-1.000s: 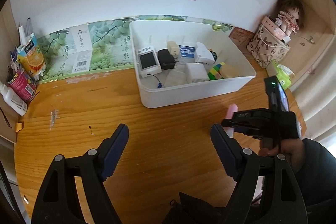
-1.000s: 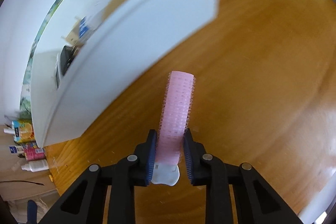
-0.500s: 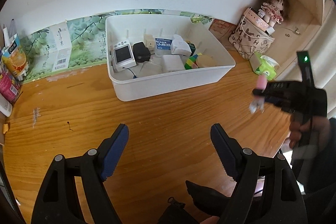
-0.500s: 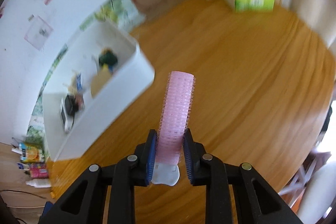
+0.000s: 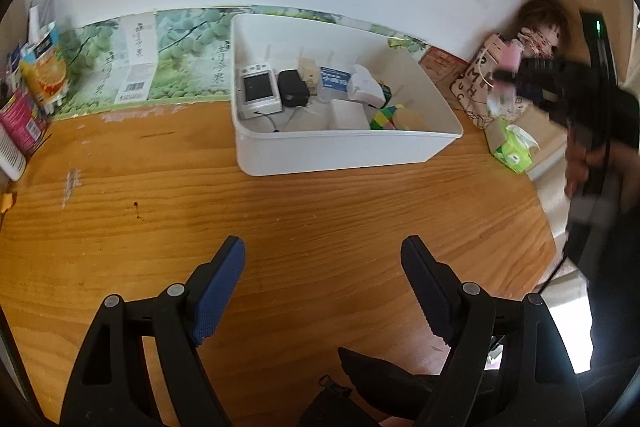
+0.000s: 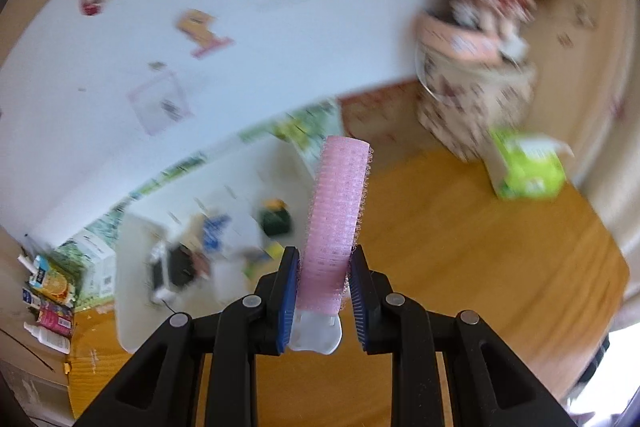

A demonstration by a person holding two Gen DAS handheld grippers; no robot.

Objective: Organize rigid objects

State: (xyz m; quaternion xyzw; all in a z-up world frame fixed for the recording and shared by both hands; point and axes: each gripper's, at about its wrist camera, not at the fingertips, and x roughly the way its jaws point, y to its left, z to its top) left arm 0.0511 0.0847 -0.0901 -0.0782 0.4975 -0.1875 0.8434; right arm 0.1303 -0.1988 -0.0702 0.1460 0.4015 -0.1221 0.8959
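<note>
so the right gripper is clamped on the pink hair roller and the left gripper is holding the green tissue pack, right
Not quite. The right gripper is clamped on the pink hair roller, but the left gripper is open and holds nothing; the left wrist view shows the green tissue pack lying on the table.

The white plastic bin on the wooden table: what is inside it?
Inside the white plastic bin lie a white handheld device with a screen, a black box, white blocks and a multicoloured toy. The near wall hides the bottom.
</note>
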